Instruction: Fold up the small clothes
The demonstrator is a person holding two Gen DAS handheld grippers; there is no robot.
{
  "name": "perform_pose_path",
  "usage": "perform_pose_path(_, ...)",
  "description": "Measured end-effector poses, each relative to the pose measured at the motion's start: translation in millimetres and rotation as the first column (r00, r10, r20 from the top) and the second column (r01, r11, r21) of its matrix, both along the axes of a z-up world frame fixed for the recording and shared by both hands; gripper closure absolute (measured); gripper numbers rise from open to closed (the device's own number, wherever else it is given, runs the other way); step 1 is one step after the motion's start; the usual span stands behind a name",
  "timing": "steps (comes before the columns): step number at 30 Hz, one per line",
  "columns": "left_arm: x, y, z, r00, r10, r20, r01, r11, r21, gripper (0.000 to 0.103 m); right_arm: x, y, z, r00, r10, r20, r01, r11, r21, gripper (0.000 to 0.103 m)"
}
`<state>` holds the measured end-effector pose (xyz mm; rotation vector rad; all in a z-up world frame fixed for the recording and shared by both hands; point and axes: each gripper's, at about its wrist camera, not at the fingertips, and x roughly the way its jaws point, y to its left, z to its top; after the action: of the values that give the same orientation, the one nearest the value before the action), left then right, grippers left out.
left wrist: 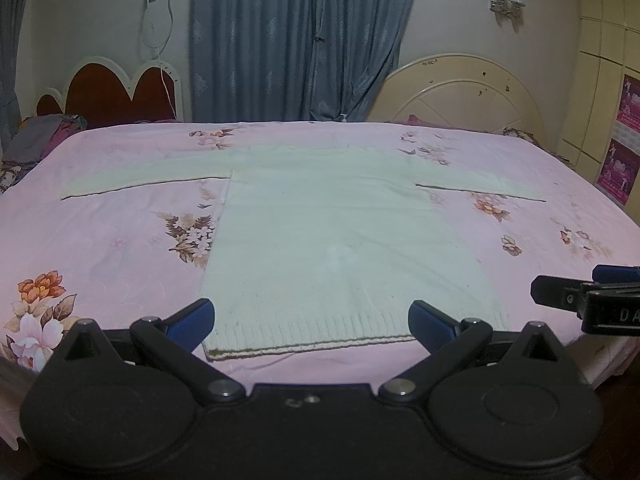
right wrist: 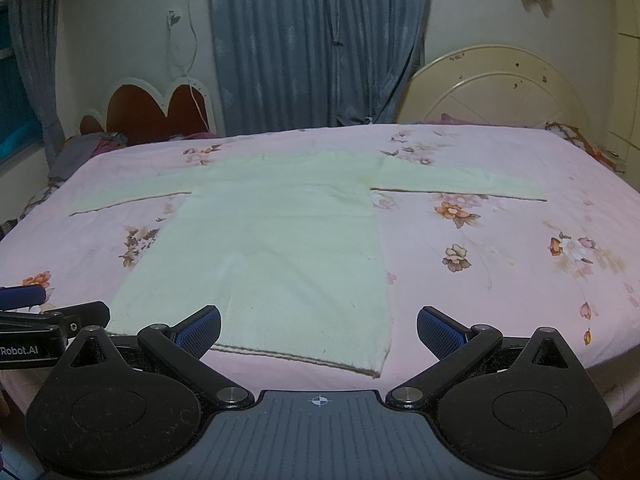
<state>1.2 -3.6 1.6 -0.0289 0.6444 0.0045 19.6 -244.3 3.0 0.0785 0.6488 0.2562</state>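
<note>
Nearest the cameras, the left hand-held gripper [left wrist: 311, 322] hung just short of the bed's near edge with its blue-padded fingers spread wide and nothing between them, framing the left end of the sweater's ribbed hem [left wrist: 304, 346]. The right hand-held gripper [right wrist: 319, 330] stood the same way, fingers wide apart and empty, over the hem's right corner [right wrist: 376, 372]. Each gripper showed at the edge of the other's view, so the two were side by side and close together.

The pale green sweater [left wrist: 320, 232] lay flat on the bed [left wrist: 100, 272], hem towards the grippers, neckline away, with the left sleeve [left wrist: 140, 178] and the right sleeve [right wrist: 460, 182] stretched straight out. No fold showed anywhere in it, so the task seemed to be at its very start: garment spread, first grip not yet taken. The next move would likely call for pinching the knit at the hem corners or at a sleeve, low enough to catch the sweater but not the floral sheet beneath it.

Nothing lay on the sweater or near it. Farther off, a heap of clothes [left wrist: 44, 136] sat at the bed's far left corner, well clear. Beyond stood a cream headboard [left wrist: 460, 92], a red headboard [left wrist: 116, 92] and blue-grey curtains [left wrist: 296, 40].
</note>
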Motion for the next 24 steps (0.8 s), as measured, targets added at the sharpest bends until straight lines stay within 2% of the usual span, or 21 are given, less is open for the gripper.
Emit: perform_pose_path(24, 1.4, -2.2, 2.2, 1.0, 0.0, 0.0, 0.0, 1.0, 0.01, 0.0, 4.6, -1.8, -1.3, 1.0, -0.001, 0.001, 0.001, 1.0, 0.004, 0.0)
